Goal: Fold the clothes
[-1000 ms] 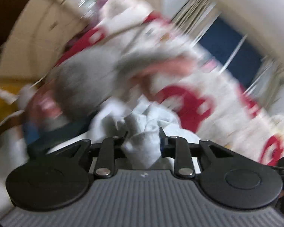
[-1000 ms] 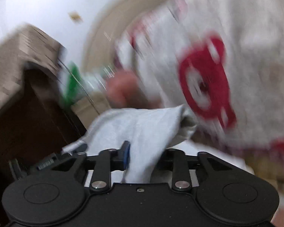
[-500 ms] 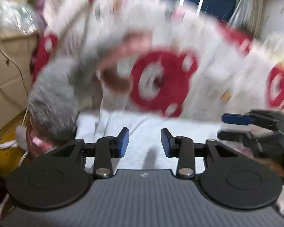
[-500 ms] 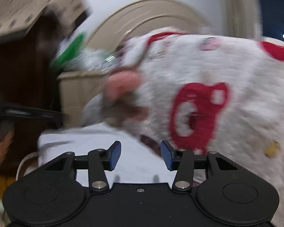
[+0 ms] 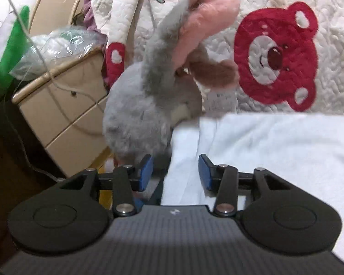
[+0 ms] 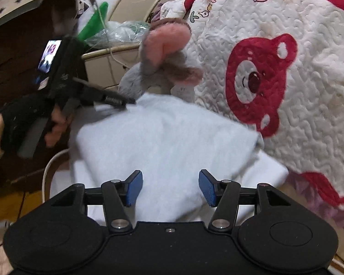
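Observation:
A white garment [image 6: 167, 142] lies folded flat on the bed; it also shows in the left wrist view [image 5: 275, 151]. My left gripper [image 5: 175, 173] is open and empty over the garment's left edge, close to the plush toy. It also shows in the right wrist view [image 6: 126, 102], at the garment's far left corner. My right gripper [image 6: 169, 189] is open and empty just above the garment's near edge.
A grey plush rabbit [image 5: 149, 105] with pink ears stands at the garment's far left. A white quilt with red bears [image 6: 275, 73] is heaped behind and to the right. A cream nightstand [image 5: 57, 114] with a plastic bag [image 5: 55, 48] is at left.
Both grippers let go of the white garment, which was bunched in their jaws one second ago. It now lies flat, and both grippers have drawn back and steadied.

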Available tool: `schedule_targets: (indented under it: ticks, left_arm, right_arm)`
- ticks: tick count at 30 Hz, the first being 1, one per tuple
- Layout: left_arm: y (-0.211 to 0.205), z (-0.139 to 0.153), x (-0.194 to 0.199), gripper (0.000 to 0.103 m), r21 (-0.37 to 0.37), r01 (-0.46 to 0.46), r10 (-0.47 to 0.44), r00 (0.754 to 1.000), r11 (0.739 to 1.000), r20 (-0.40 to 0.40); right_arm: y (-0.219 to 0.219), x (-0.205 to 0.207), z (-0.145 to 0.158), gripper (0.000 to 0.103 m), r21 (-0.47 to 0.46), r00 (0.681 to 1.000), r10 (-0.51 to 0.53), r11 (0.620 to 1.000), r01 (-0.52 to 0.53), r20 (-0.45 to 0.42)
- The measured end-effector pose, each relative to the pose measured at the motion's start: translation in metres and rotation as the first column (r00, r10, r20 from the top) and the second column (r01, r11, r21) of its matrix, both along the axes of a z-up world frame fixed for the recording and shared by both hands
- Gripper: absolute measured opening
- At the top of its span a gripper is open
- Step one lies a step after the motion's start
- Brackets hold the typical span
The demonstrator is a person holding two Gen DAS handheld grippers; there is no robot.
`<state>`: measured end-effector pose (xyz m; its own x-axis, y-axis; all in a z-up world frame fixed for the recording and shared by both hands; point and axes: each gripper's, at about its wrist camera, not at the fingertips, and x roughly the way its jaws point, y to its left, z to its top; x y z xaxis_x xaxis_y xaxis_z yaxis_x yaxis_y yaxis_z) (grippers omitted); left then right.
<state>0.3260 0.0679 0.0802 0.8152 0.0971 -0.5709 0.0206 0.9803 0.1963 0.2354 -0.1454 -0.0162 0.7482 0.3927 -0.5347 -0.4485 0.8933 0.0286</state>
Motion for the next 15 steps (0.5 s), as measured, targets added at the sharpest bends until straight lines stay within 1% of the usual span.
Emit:
schedule_targets:
  ticks: [2,3,4,6,7,8,10,12,14,15]
  left_arm:
    - [0.001,0.006,-0.029,0.043,-0.012,0.013,-0.013,1.0,1.0,-0.002]
    - [0.0,0.01,-0.045,0.044,-0.011,0.012,-0.012,1.0,1.0,0.012]
    - [-0.001,0.013,-0.062,0.047,-0.016,0.013,-0.012,1.0,1.0,0.024]
    - [-0.007,0.019,-0.094,0.068,-0.063,0.023,-0.022,1.0,0.998,0.022]
    - [-0.01,0.022,-0.108,0.074,-0.091,0.033,-0.032,0.999,0.995,0.006]
    - [-0.016,0.025,-0.122,0.083,-0.119,0.057,-0.06,0.998,0.991,-0.021]
    - [-0.028,0.03,-0.147,0.09,-0.146,0.12,-0.127,0.991,0.982,-0.042]
    - [-0.049,0.031,-0.173,0.103,-0.096,0.138,-0.142,0.989,0.986,-0.037]
    - [-0.072,0.028,-0.194,0.103,-0.036,0.15,-0.152,0.987,0.988,-0.058]
    - [-0.082,0.026,-0.201,0.103,-0.028,0.149,-0.151,0.985,0.988,-0.082]
  right_arm:
    - [-0.002,-0.027,-0.003,0.06,-0.05,0.998,-0.005,0.999,0.007,0.055]
    - [-0.003,-0.039,-0.006,0.06,-0.071,0.998,0.014,0.997,-0.01,0.059]
    - [-0.004,-0.047,-0.009,0.06,-0.08,0.999,0.03,0.996,-0.026,0.042]
    - [-0.007,-0.061,-0.017,0.06,-0.086,0.999,0.029,0.996,-0.027,0.027]
    - [-0.009,-0.067,-0.019,0.06,-0.082,0.999,0.028,0.996,-0.026,0.02]
    - [-0.014,-0.072,-0.018,0.06,-0.057,1.0,0.022,0.998,-0.022,0.013]
    - [-0.024,-0.083,-0.014,0.063,-0.006,1.0,0.008,1.0,-0.008,-0.017]
    - [-0.032,-0.093,-0.009,0.067,0.008,0.999,-0.011,1.0,0.011,-0.033]
    - [-0.04,-0.106,-0.004,0.068,0.038,0.998,-0.019,0.999,0.021,-0.054]
    - [-0.046,-0.112,-0.002,0.068,0.066,0.998,-0.031,0.997,0.035,-0.062]
